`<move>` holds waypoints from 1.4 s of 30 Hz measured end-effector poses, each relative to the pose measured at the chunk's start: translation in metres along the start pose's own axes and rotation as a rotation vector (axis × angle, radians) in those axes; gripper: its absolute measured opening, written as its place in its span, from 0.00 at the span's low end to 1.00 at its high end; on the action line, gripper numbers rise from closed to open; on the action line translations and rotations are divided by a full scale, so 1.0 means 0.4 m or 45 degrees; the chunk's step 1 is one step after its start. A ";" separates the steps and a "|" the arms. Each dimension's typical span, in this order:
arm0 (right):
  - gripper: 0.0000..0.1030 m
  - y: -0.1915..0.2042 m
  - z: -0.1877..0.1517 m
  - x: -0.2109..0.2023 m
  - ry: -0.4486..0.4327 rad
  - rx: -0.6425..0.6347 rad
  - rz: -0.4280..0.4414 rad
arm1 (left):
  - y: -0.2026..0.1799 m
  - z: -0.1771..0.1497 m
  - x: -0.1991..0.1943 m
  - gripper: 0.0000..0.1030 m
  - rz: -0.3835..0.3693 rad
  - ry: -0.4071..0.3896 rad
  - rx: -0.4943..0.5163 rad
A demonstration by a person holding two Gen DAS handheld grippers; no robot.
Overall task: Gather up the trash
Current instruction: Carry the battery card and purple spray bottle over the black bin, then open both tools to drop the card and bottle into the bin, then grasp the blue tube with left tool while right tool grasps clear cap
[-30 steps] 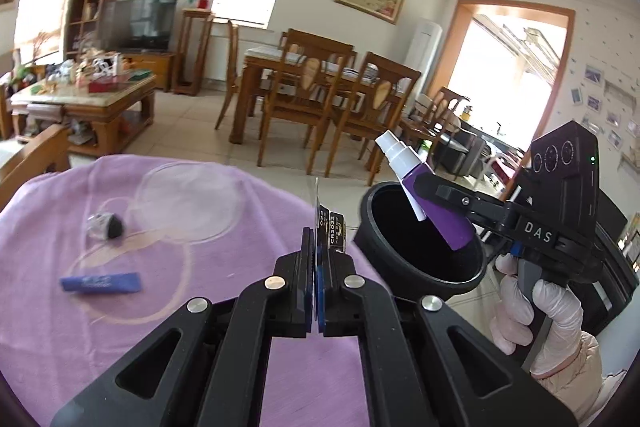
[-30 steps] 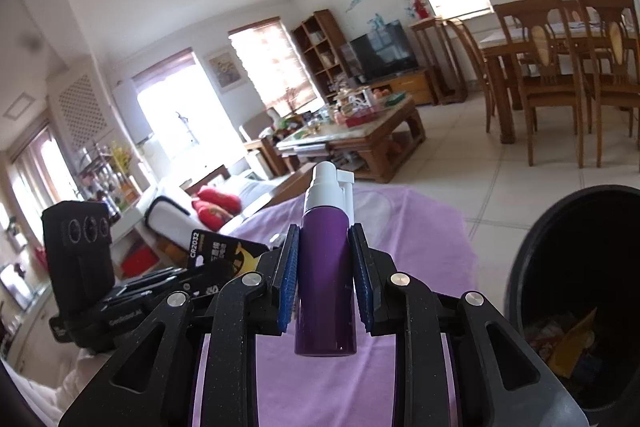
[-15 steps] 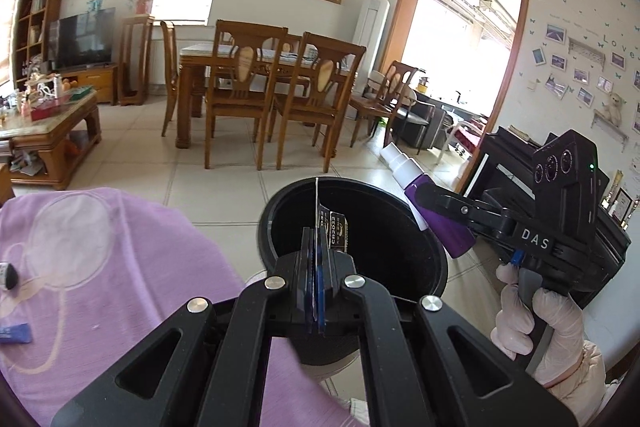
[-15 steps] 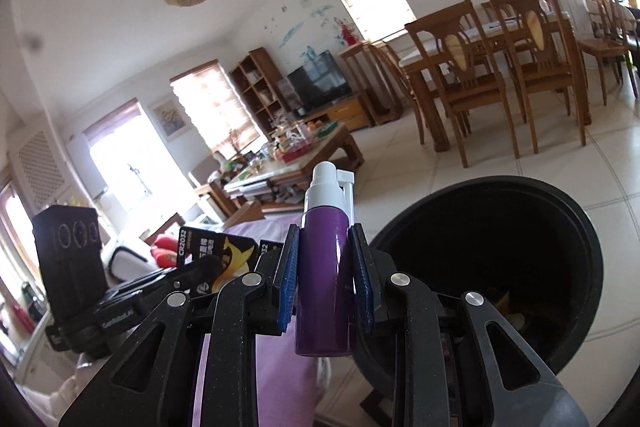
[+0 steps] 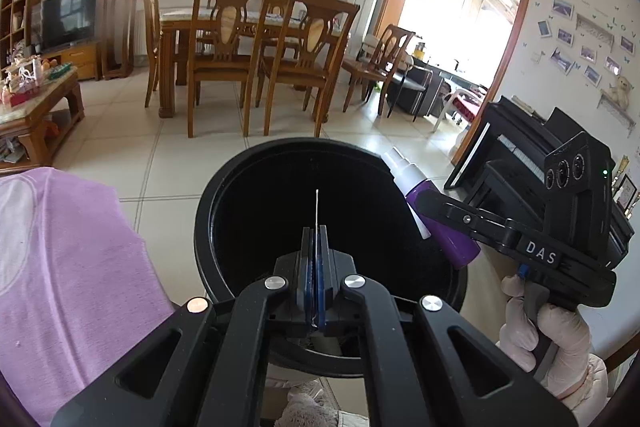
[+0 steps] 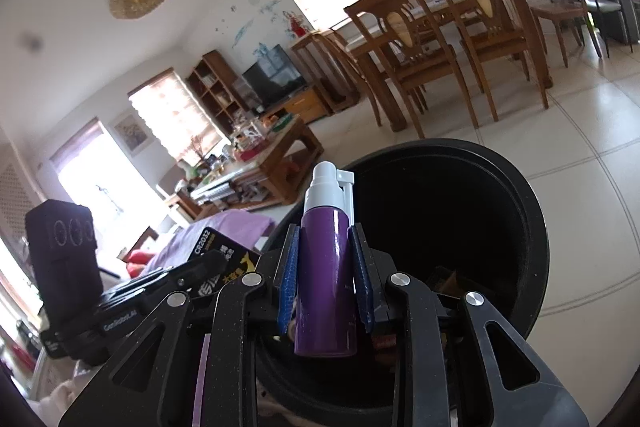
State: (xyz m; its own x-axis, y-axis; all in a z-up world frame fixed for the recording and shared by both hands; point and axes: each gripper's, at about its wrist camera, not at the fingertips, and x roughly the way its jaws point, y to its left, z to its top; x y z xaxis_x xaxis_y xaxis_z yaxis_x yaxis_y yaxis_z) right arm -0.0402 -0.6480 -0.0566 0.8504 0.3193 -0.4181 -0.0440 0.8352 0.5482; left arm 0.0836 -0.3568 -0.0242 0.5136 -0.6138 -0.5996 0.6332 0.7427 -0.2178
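My left gripper point(image 5: 316, 241) is shut on a thin battery card point(image 5: 317, 207), seen edge-on and held over the mouth of the black trash bin point(image 5: 208, 223). In the right wrist view the same card point(image 6: 230, 259) shows black and yellow print in the left gripper point(image 6: 212, 261). My right gripper point(image 6: 324, 247) is shut on a purple spray bottle point(image 6: 326, 267) with a white nozzle, upright over the bin's point(image 6: 528, 227) near rim. In the left wrist view that bottle point(image 5: 448, 231) hangs tilted over the bin's right rim, held by the right gripper point(image 5: 434, 211).
Some trash point(image 6: 448, 279) lies at the bottom of the bin. A table with a purple cloth point(image 5: 60, 267) lies to the left of the bin. A gloved hand point(image 5: 552, 331) holds the right gripper. Wooden dining chairs point(image 5: 224, 59) and a coffee table point(image 6: 276, 155) stand across the tiled floor.
Both grippers have swung away from the purple-clothed table and lowered over the bin, which now fills the middle of both views. Each keeps its grip.
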 end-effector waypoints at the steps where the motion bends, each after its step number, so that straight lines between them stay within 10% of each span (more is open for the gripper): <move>1: 0.25 0.001 0.002 0.013 0.006 0.000 -0.006 | 0.000 0.000 0.008 0.01 0.003 0.007 -0.001; 15: 0.25 -0.012 -0.025 0.074 0.050 0.029 -0.046 | -0.031 -0.015 0.051 0.05 0.053 0.061 0.081; 34: 0.60 0.143 -0.038 0.081 0.051 -0.066 -0.026 | 0.010 -0.050 -0.077 0.09 0.147 0.076 0.095; 38: 0.64 0.238 -0.046 0.121 0.083 -0.139 0.008 | 0.073 -0.079 -0.161 0.95 0.272 0.002 0.074; 42: 0.77 0.352 -0.059 0.179 0.132 -0.209 0.059 | 0.130 -0.105 -0.244 0.95 0.381 -0.048 0.102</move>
State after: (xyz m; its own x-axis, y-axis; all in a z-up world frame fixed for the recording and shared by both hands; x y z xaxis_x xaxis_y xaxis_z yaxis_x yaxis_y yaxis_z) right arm 0.0023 -0.4970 -0.0263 0.7875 0.3961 -0.4721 -0.1737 0.8777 0.4466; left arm 0.0423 -0.2471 -0.0094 0.7039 -0.3819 -0.5989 0.4938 0.8692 0.0262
